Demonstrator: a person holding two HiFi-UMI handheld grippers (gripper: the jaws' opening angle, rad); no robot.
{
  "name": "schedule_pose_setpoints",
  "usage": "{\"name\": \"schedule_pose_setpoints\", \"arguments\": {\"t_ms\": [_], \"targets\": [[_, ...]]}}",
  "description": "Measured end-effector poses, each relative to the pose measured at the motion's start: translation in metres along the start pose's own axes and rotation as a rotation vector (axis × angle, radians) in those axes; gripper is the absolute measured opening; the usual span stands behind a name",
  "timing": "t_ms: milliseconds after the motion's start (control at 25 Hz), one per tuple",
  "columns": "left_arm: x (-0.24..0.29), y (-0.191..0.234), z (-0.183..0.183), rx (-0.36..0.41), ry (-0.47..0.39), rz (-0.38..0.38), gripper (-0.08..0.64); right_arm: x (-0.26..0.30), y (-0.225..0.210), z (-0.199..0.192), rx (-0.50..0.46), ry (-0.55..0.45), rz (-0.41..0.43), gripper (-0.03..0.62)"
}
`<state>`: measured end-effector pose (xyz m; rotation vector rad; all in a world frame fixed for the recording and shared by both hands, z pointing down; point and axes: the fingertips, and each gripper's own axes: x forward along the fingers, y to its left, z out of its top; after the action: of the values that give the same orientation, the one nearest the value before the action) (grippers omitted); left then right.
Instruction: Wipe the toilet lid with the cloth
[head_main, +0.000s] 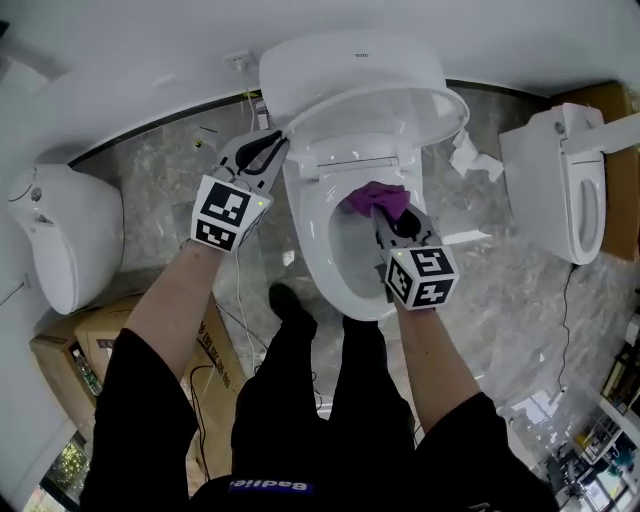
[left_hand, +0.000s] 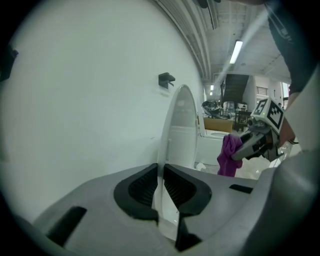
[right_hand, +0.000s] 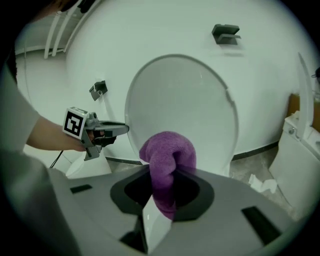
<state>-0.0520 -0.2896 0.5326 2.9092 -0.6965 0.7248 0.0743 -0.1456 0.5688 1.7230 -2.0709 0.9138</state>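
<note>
The white toilet lid (head_main: 390, 105) stands raised above the bowl (head_main: 320, 240). My left gripper (head_main: 278, 140) is shut on the lid's left edge. In the left gripper view that thin edge (left_hand: 180, 130) runs up between the jaws of the left gripper (left_hand: 161, 187). My right gripper (head_main: 392, 215) hovers over the bowl, shut on a bunched purple cloth (head_main: 378, 198). The right gripper view has the cloth (right_hand: 167, 160) sticking up from the jaws a little in front of the lid's inner face (right_hand: 185, 100), with the left gripper (right_hand: 117, 129) at the lid's left rim.
Another white toilet (head_main: 70, 235) stands to the left and a third (head_main: 565, 185) to the right. Cardboard boxes (head_main: 75, 355) sit at lower left. Crumpled paper (head_main: 470, 155) lies on the marble floor right of the lid. The person's legs stand before the bowl.
</note>
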Motion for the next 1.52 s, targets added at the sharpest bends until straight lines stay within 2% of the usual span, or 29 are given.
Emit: {"name": "schedule_pose_setpoints", "arguments": {"t_ms": [280,480,640,800,880,1120,1360,1520], "targets": [[-0.032,-0.060,-0.014,0.069,0.092,-0.125,0.052,-0.132,-0.050,-0.004,0.013,0.006,-0.163,0.078],[-0.053,-0.111,-0.043,0.135,0.185,-0.243,0.071,-0.213,-0.058,-0.002,0.011,0.011,-0.247,0.078],[-0.067,-0.142,-0.065,0.217,0.254,-0.303,0.085,-0.245,-0.050,0.005,0.007,-0.017,-0.250,0.078],[-0.077,-0.178,-0.094,0.320,0.336,-0.357,0.101,-0.254,-0.040,0.004,-0.053,-0.010,-0.183,0.078],[-0.080,-0.193,-0.109,0.346,0.365,-0.351,0.106,-0.252,-0.041,0.001,-0.081,0.001,-0.143,0.078],[-0.084,-0.212,-0.134,0.334,0.392,-0.233,0.110,-0.249,-0.050,-0.011,-0.126,0.040,-0.030,0.078],[-0.085,-0.229,-0.157,0.367,0.441,-0.186,0.111,-0.243,-0.049,-0.014,-0.182,0.060,0.061,0.078],[-0.083,-0.238,-0.167,0.385,0.438,-0.162,0.112,-0.232,-0.041,-0.019,-0.216,0.088,0.103,0.078]]}}
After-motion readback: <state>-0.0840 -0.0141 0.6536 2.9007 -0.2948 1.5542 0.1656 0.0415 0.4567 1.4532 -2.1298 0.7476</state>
